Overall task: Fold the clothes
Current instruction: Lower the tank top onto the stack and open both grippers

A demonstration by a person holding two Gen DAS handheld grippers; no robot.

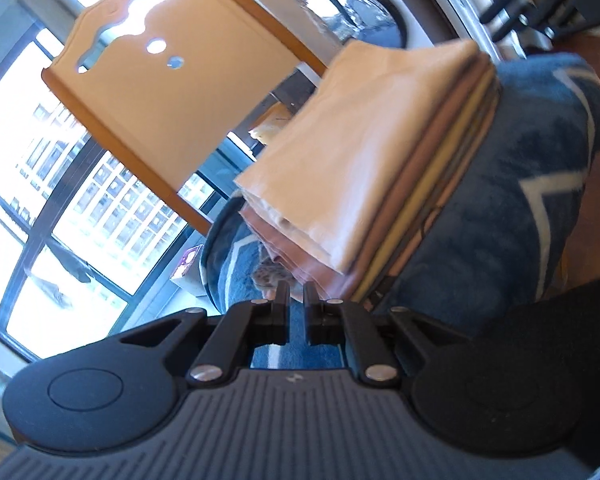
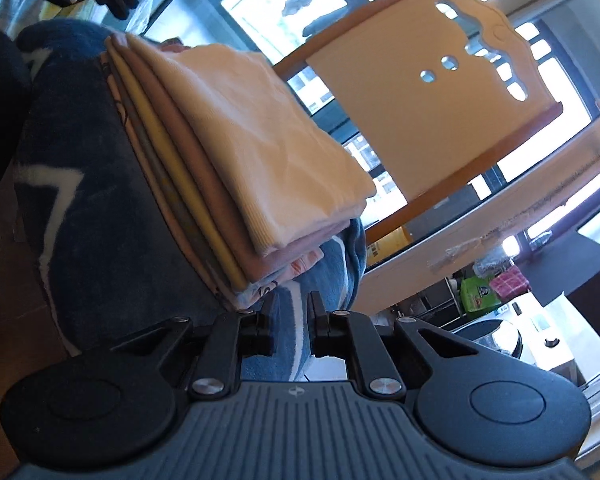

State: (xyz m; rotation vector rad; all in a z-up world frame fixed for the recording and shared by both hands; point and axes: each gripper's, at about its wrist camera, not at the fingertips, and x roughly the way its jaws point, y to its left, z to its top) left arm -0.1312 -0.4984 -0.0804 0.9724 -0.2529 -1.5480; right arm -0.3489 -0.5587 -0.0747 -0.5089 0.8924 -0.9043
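A stack of folded clothes [image 1: 364,152] lies on a dark blue blanket [image 1: 520,208] with white lines; a cream garment is on top, with pink, yellow and patterned layers beneath. My left gripper [image 1: 296,292] hovers just off the stack's near corner, its fingers nearly together with nothing between them. The right wrist view shows the same stack [image 2: 260,140] on the blanket [image 2: 100,220]. My right gripper [image 2: 292,304] sits beside the stack's lower corner, fingers a narrow gap apart, with only blanket visible behind them. Each gripper shows at the far edge of the other's view.
A wooden chair back [image 1: 160,80] [image 2: 432,92] with cut-out holes stands behind the stack, in front of large windows. A washing machine door [image 1: 364,8] is at the back. Shelves with a green packet [image 2: 480,292] sit to the right.
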